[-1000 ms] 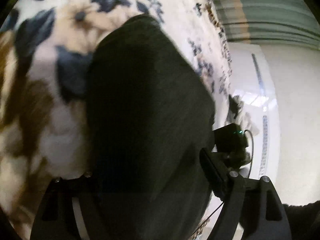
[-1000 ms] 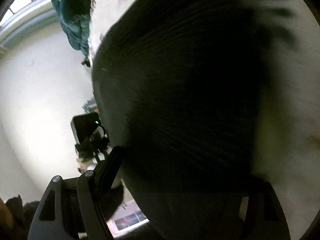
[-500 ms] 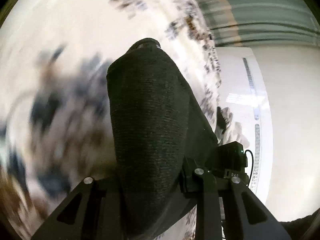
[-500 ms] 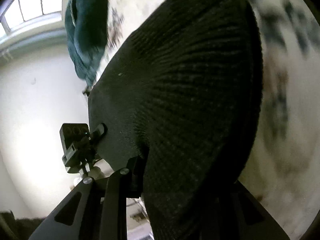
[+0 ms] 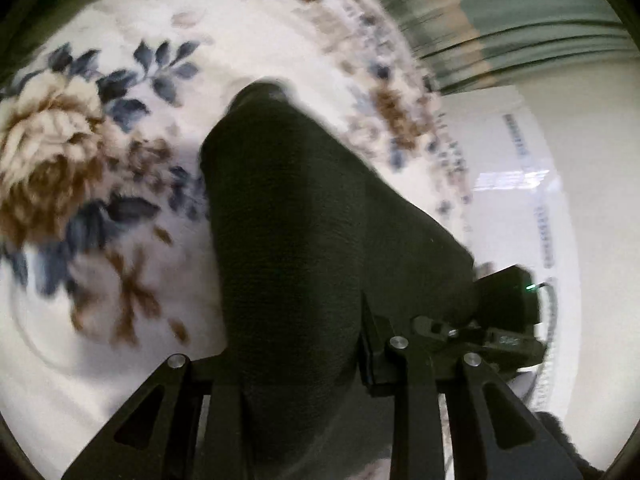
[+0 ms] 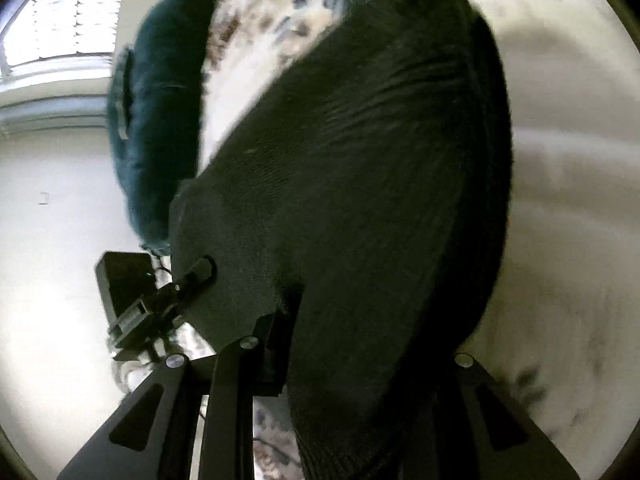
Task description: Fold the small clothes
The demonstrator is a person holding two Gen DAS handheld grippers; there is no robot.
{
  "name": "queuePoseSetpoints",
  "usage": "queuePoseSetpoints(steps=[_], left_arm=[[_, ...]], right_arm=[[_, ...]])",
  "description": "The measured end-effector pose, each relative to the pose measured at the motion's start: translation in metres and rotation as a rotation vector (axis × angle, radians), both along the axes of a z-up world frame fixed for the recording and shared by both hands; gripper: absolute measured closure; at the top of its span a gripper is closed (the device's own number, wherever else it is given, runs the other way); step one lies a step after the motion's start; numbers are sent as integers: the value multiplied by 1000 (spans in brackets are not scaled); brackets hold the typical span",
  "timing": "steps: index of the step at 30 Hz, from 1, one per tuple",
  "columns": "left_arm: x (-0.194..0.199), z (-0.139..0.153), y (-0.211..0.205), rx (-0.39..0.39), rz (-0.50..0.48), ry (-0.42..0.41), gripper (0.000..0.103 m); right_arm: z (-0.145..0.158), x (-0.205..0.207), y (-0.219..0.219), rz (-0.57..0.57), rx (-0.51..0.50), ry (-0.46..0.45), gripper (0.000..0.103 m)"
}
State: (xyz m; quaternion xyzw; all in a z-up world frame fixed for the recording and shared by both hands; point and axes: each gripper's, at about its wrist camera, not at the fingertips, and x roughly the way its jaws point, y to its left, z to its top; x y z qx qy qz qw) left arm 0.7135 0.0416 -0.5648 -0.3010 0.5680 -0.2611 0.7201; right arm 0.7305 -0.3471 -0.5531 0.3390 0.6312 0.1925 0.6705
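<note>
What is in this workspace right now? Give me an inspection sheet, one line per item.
Surface: floral blanket, white with brown and blue flowers.
Job's things: black knit garment, gripped at two places and hanging between both grippers.
Clutter: dark teal cloth bunched at the blanket's edge.
Grippers: left gripper closed on the garment; right gripper closed on the garment, which covers its right finger.
Cables: thin black cable on the other gripper's body in the left wrist view.
Surroundings: bright window; pale floor; striped green curtain.
</note>
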Motion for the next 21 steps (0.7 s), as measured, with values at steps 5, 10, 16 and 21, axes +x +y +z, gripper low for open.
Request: queuePoseSetpoints(steps=[5,10,16,21], left_arm=[[-2,-10,0,21,17,76,66],[-30,33,-21,370,5,-54,43],[-89,80,-46,638,40,-158,0],[-128,128,-58,716,107,-208,0]], right_arm=[[0,-4,4,-1,-123,8,48],[56,-58,19,-39,-637,-158,13],[102,-138,39,-67,-928,-239,0],[152,-188,55,-124,-1001,-281,0]])
